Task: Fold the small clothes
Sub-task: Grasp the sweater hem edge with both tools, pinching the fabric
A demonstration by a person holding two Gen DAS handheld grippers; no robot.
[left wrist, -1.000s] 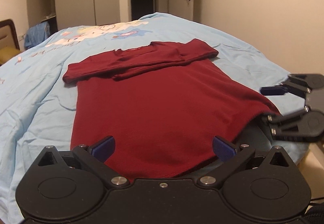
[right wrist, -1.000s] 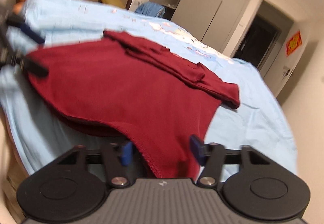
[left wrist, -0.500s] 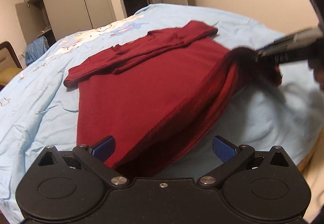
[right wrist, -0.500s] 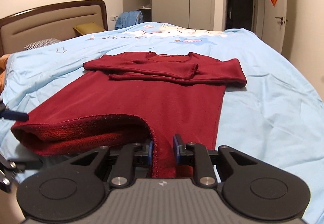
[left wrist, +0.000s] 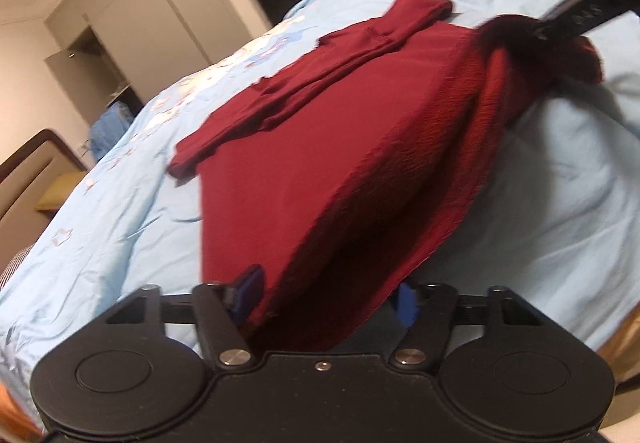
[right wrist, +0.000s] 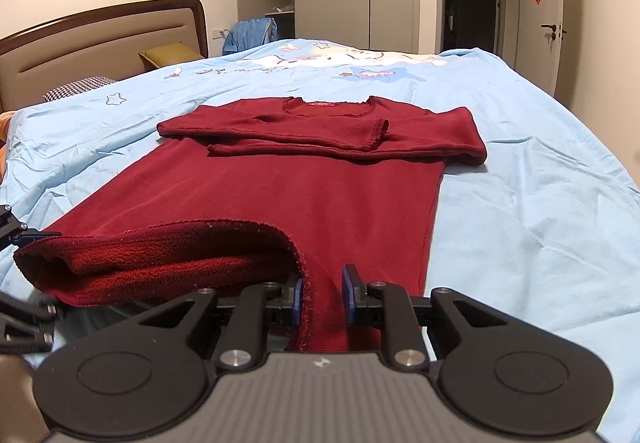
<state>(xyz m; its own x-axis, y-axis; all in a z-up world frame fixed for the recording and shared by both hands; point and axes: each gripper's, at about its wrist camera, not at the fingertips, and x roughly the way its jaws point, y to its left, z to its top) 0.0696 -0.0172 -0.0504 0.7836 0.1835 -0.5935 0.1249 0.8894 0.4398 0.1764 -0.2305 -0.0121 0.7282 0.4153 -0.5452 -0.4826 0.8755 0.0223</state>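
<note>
Right wrist view showed the red sweater (right wrist: 288,187) lying flat on the blue bedsheet (right wrist: 540,203), near the foot edge of the bed, with both sleeves already crossed over the chest. This probably kept the body narrow, so the hem could be folded up toward the collar. The right gripper (right wrist: 322,297) had its fingers pinching one bottom corner of the hem, lifted off the sheet. In the left wrist view, the left gripper (left wrist: 328,297) had its fingers more spread, with the other corner between them; I cannot tell if they pressed the cloth.
</note>
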